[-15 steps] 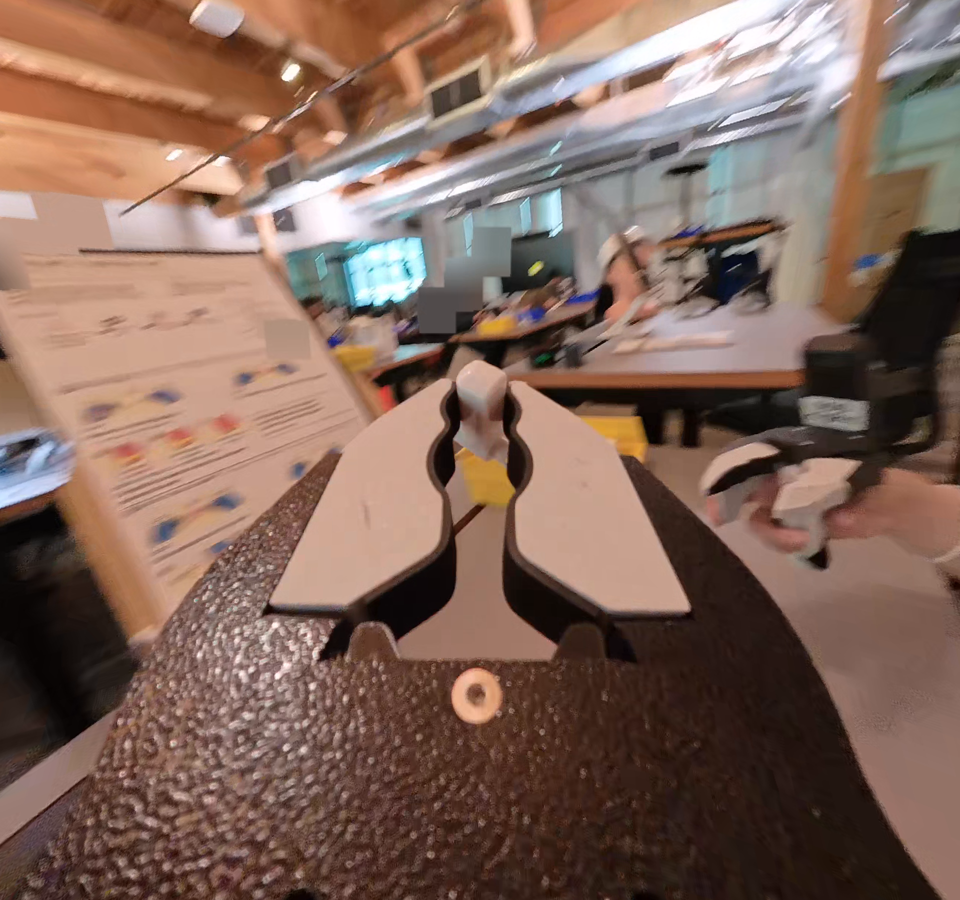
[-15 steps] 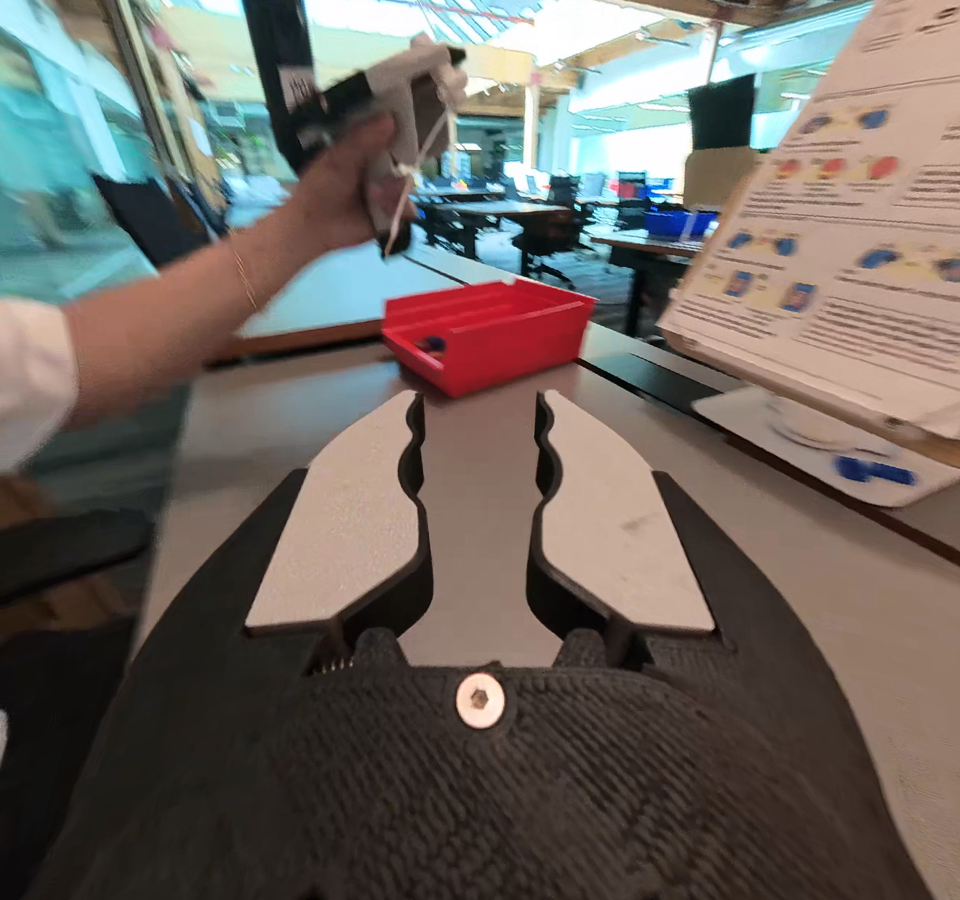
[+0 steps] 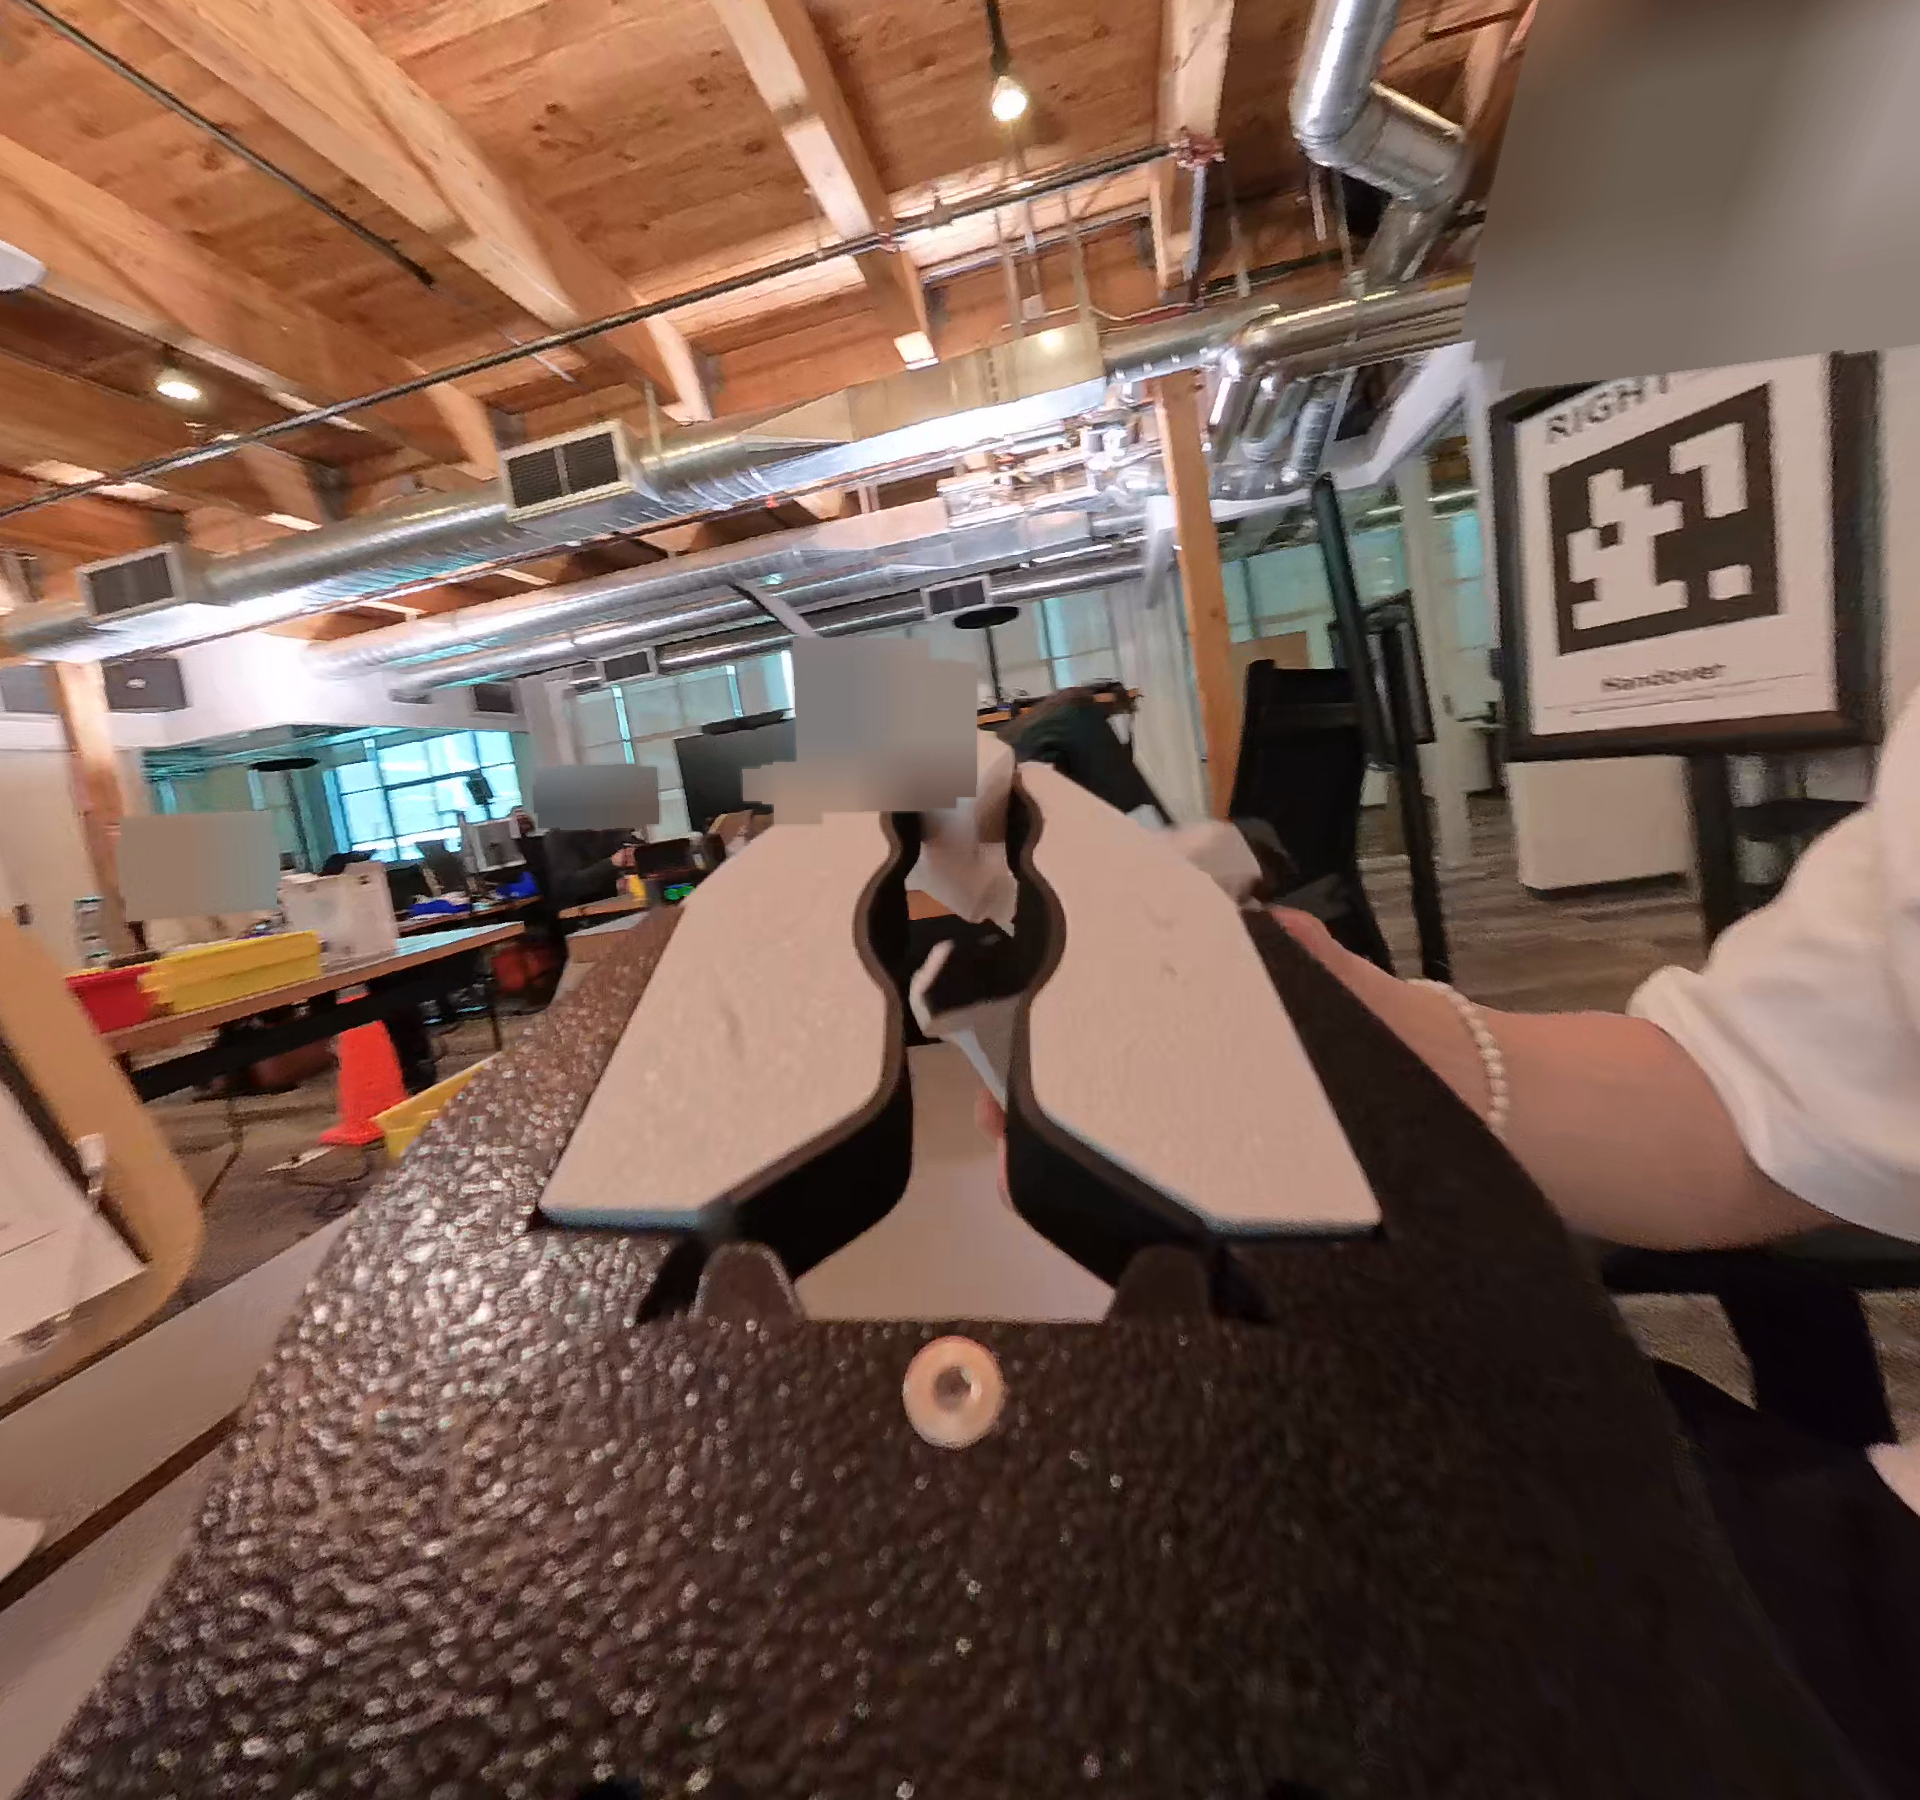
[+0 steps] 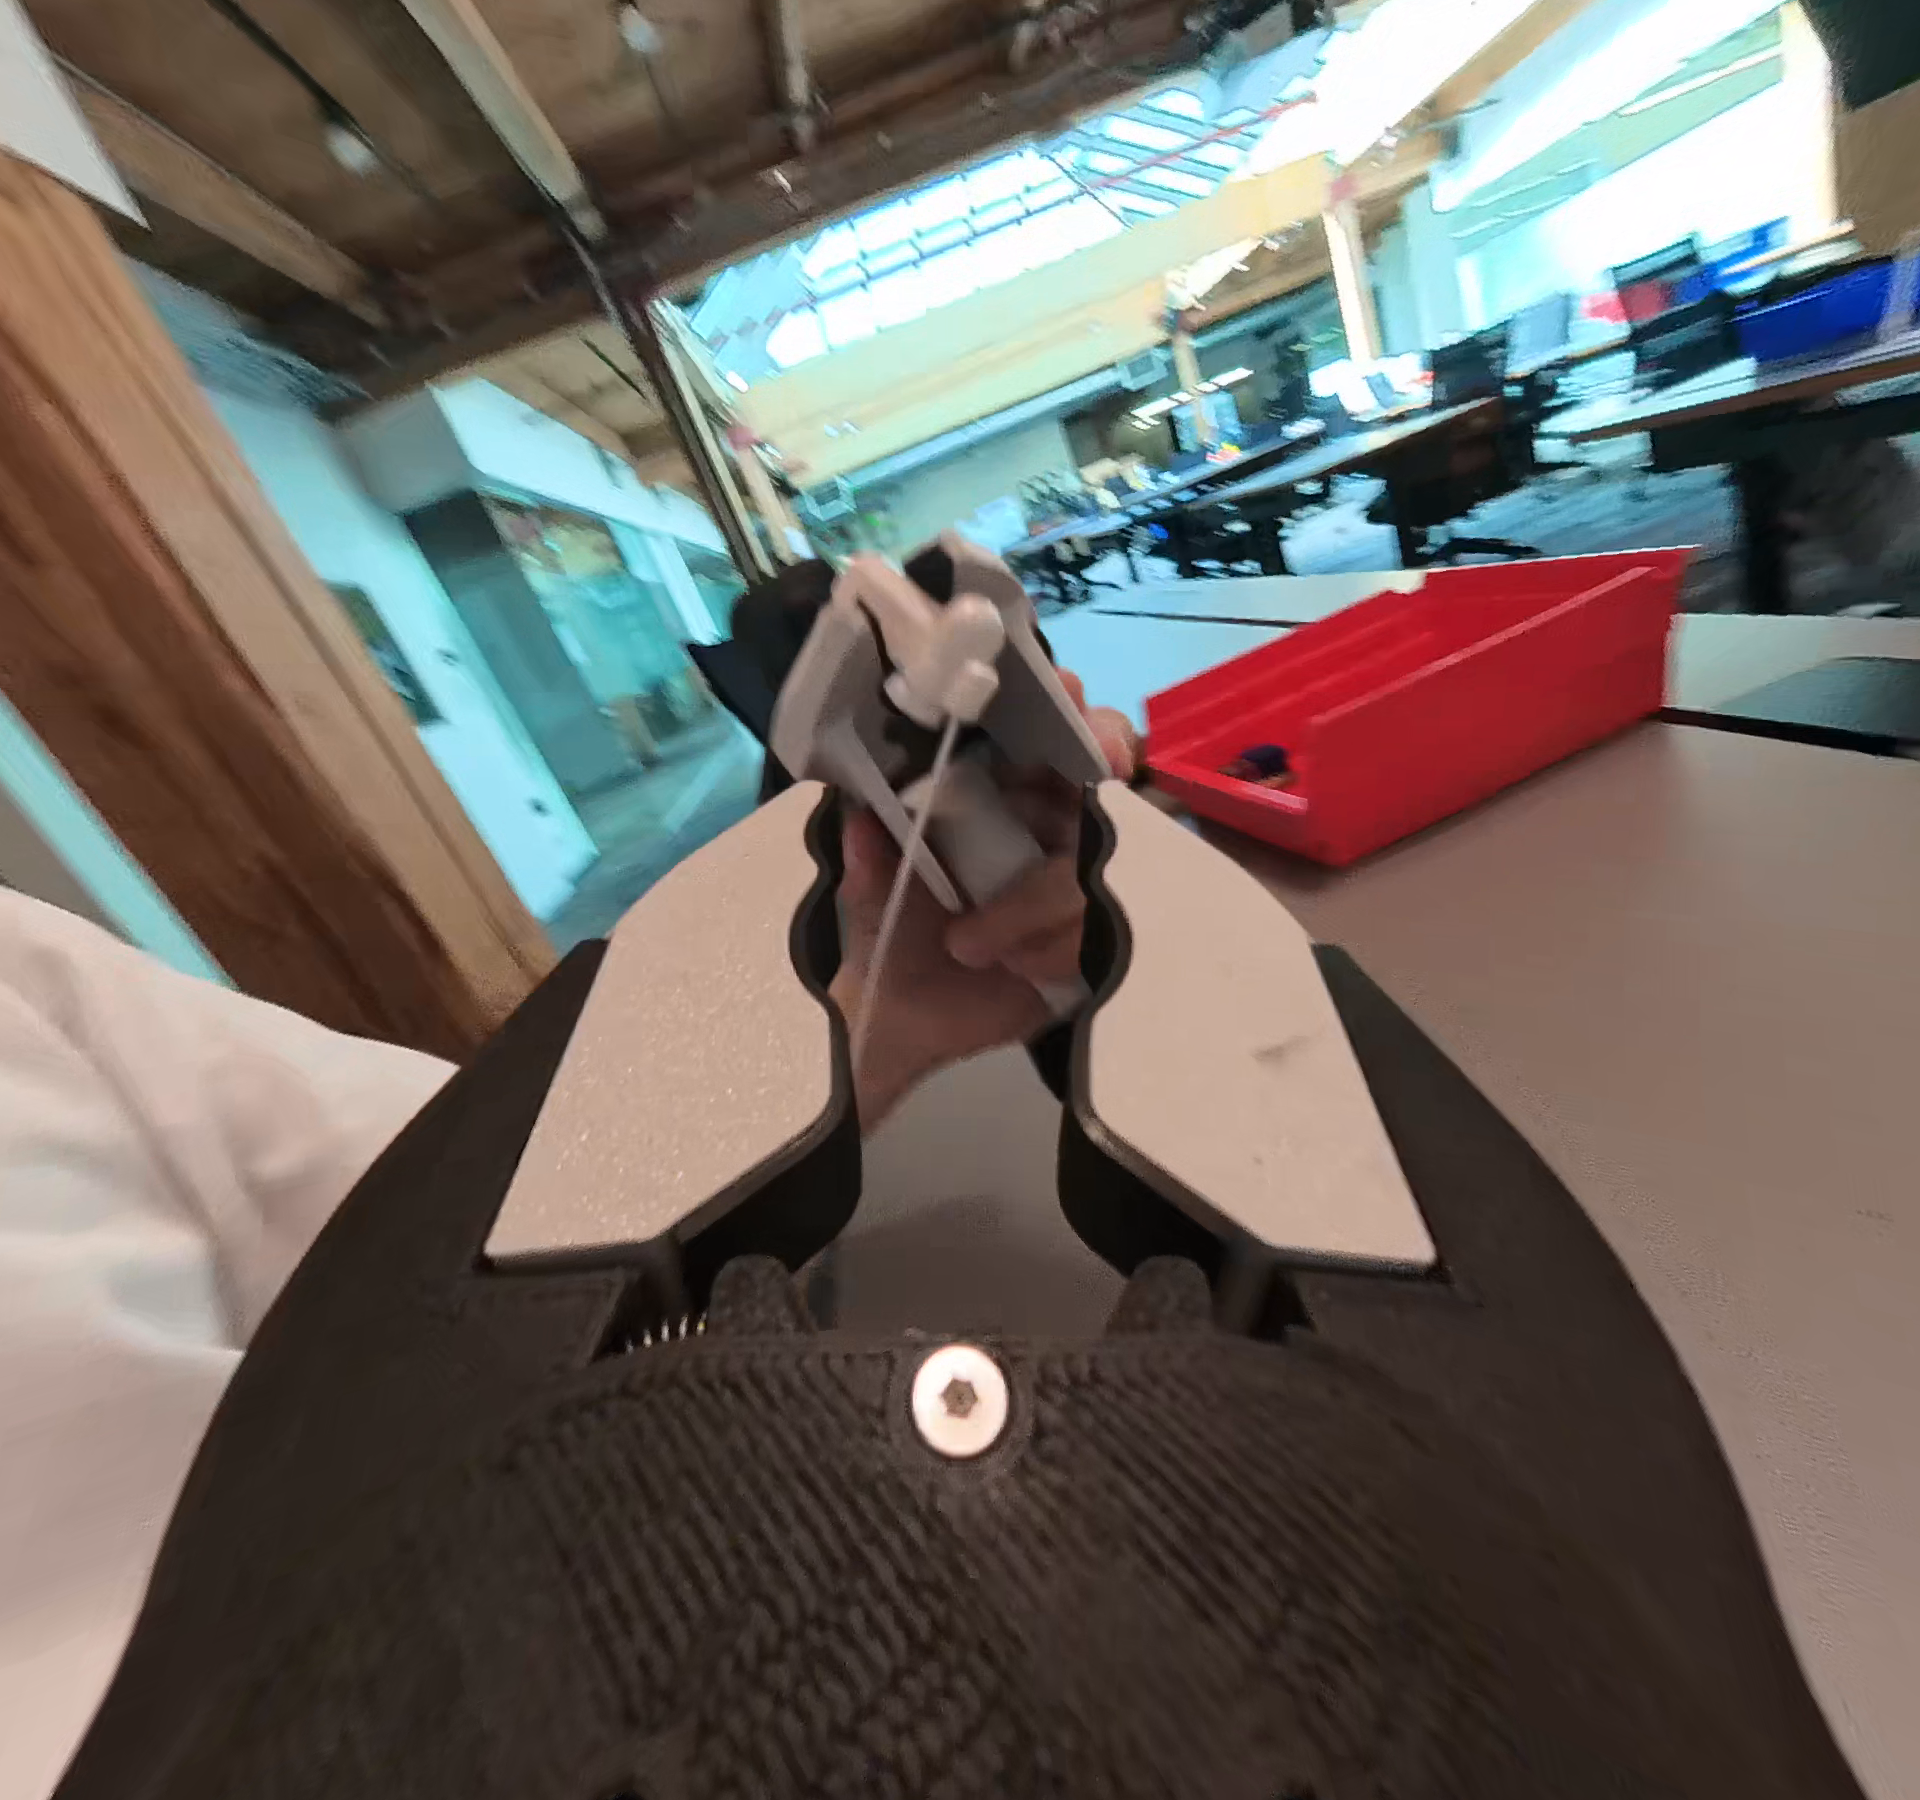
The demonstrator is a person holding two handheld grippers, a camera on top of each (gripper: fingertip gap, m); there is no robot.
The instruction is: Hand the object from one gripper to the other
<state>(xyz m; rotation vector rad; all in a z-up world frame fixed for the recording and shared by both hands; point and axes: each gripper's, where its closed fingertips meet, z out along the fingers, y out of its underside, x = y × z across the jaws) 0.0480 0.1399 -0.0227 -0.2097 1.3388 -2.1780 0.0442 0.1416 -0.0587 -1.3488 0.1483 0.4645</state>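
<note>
White object (image 4: pixel 940 654) pinched in left hand-held gripper (image 4: pixel 935 649), raised; right hand-held gripper (image 4: pixel 956 815) wide.

The white object (image 3: pixel 961 867) is blurred, half hidden between left claw (image 3: pixel 951 820) fingers.

Open right tongs (image 4: pixel 956 805) facing left tongs (image 4: pixel 935 670)

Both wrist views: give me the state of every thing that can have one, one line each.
Left claw: shut on the white object.
Right claw: open and empty, pointed at the left claw.
White object: gripped in mid-air, its cord hanging loose.
Red bin: resting on the table, open-topped, something small and dark inside.
</note>
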